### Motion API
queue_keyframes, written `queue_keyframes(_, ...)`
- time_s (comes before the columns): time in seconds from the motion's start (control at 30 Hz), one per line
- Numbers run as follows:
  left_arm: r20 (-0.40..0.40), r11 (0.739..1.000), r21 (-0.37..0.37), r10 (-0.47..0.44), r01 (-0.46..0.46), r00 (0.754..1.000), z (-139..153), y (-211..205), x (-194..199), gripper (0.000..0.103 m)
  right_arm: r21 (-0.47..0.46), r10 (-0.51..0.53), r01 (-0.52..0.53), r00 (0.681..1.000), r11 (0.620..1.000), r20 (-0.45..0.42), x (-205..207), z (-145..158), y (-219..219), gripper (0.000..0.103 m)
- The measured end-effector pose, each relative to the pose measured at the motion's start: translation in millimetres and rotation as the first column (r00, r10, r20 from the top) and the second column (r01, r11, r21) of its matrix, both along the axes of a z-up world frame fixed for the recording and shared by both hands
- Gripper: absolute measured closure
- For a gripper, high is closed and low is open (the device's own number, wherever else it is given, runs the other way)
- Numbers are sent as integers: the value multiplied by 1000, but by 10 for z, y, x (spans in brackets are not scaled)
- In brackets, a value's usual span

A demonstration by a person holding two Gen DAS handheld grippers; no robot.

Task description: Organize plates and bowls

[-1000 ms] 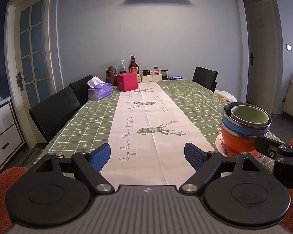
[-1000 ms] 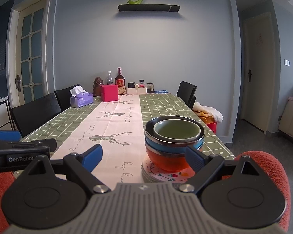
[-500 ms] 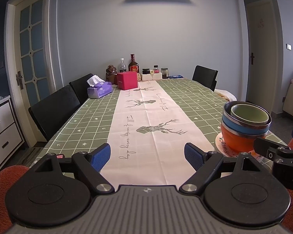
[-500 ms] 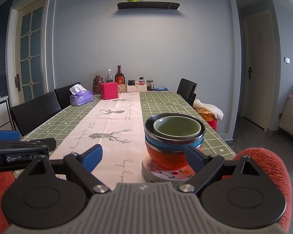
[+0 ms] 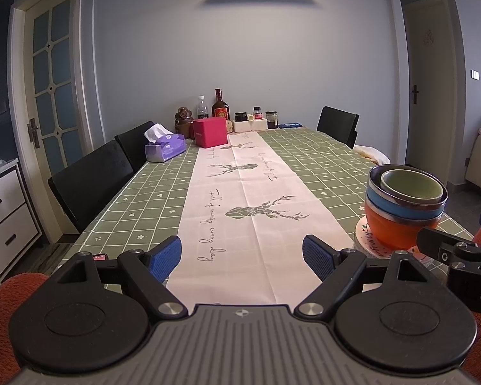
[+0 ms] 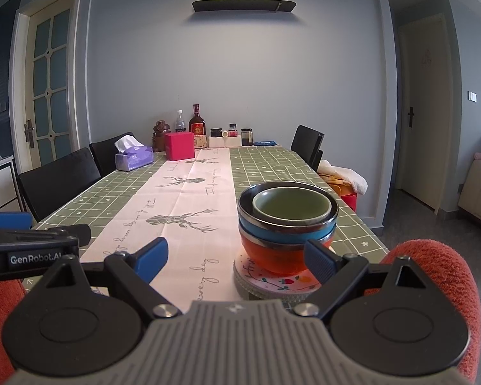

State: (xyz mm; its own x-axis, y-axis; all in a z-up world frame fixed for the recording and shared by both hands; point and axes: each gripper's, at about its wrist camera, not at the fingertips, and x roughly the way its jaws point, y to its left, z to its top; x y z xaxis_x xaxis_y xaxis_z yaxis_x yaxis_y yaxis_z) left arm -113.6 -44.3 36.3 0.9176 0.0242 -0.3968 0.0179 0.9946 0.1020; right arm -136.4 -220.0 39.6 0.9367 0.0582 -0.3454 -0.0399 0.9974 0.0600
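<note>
left wrist view: the left hand-held gripper (image 5: 242,256) has its jaws apart over bare runner, nothing between them; to its right, near the worktop (image 5: 320,166) edge, nested bowls (image 5: 404,205) sit upright, mouths up, axis vertical, on stacked plates (image 5: 367,240); right wrist view: the right hand-held gripper (image 6: 237,258) is spread wide, empty; stacking looks done; any next move would mean closing on a rim.

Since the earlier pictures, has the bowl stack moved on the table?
No. The bowl stack sits on the same plates, at the same spot beside the pale table runner.
</note>
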Motion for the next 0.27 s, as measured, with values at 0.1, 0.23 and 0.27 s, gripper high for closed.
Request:
queue_keyframes(0.1, -3, 1000, -1, 3, -3, 1000, 0, 13, 1, 3, 0, 0, 0, 1000, 1000, -1, 1, 1, 1, 13)
queue_keyframes(0.23, -5, 1000, 0, 4, -4, 1000, -3, 17, -4, 3, 0, 0, 0, 1000, 1000, -5, -2, -31, -1, 13)
queue_keyframes(0.27, -6, 1000, -1, 3, -3, 1000, -8, 18, -3, 3, 0, 0, 0, 1000, 1000, -6, -4, -35, -1, 13)
